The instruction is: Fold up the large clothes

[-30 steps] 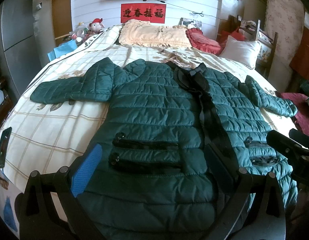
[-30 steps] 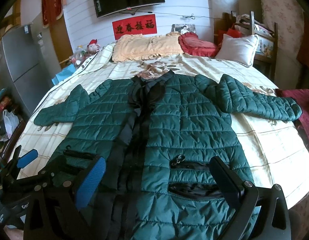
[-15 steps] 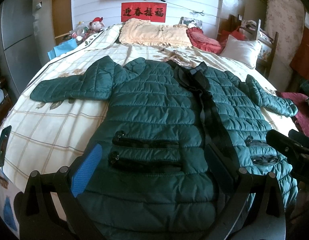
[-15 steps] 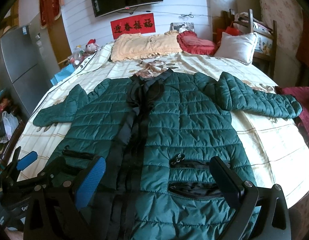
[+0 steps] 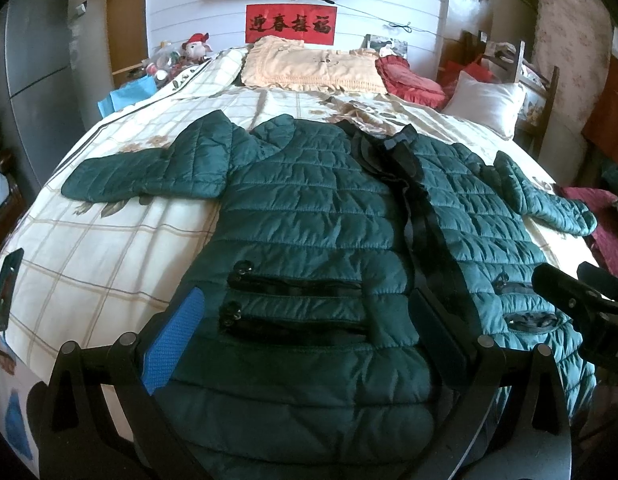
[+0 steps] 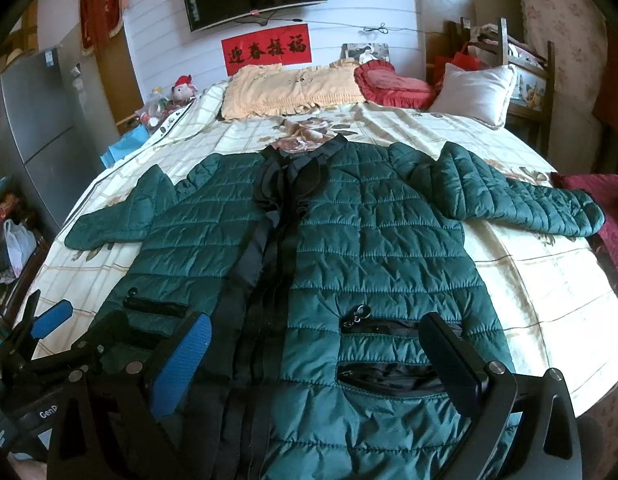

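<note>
Hovering over the hem, the left gripper and the right gripper both hang with fingers spread wide and nothing between them. Under them the dark green quilted puffer jacket lies face up and flat on the cream checked bedspread, hem nearest, collar towards the pillows, black zip placket running up its middle and both sleeves stretched out sideways. No fold shows yet, so this looks like the opening step: picking a first hold. The next move likely calls for each gripper to reach out to a sleeve or side edge, pinch the thick padding firmly, and carry it across the body; the slippery shell may slide out of a shallow pinch.

Only the left view shows a dark phone-like slab on the bedspread's near left edge. The right view alone shows the full right sleeve. Farther back lie a peach frilled pillow and a red banner.
</note>
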The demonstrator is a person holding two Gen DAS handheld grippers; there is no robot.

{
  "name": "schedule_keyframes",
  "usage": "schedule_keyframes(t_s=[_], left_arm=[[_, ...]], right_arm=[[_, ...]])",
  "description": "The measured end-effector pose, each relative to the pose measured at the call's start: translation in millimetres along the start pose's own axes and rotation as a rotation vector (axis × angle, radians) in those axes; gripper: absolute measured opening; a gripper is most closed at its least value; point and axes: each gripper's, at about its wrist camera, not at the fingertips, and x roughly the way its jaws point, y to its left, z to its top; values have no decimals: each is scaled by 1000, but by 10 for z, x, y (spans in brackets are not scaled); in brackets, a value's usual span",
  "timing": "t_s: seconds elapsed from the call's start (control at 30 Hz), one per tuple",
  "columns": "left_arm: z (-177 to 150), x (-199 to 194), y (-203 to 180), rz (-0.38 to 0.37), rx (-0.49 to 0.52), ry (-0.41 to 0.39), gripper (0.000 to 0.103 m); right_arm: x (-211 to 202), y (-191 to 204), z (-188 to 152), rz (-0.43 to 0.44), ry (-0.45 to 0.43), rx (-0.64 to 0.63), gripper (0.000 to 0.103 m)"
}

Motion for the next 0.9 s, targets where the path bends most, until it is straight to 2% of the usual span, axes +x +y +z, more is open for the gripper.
schedule_keyframes(t_s=[0.13,0.17,0.23,0.33,0.67,0.9], left_arm=[[-1,7,13,1,-3,2,102],[5,23,32,1,-5,3,102],[4,24,34,3,-5,2,102],[5,45,53,4,-11,5,102],[-1,68,71,7,-18,10,102],[-3,121,108,16,-27,16,102]], right_arm=[[4,-9,3,-1,12,5,103],[37,32,5,-39,107,10,103],[57,59,-2,-61,162,8,103],[73,95,-23,-63,160,-4,103],[111,52,-4,6,100,36,103],[133,52,-10,-6,98,20,103]])
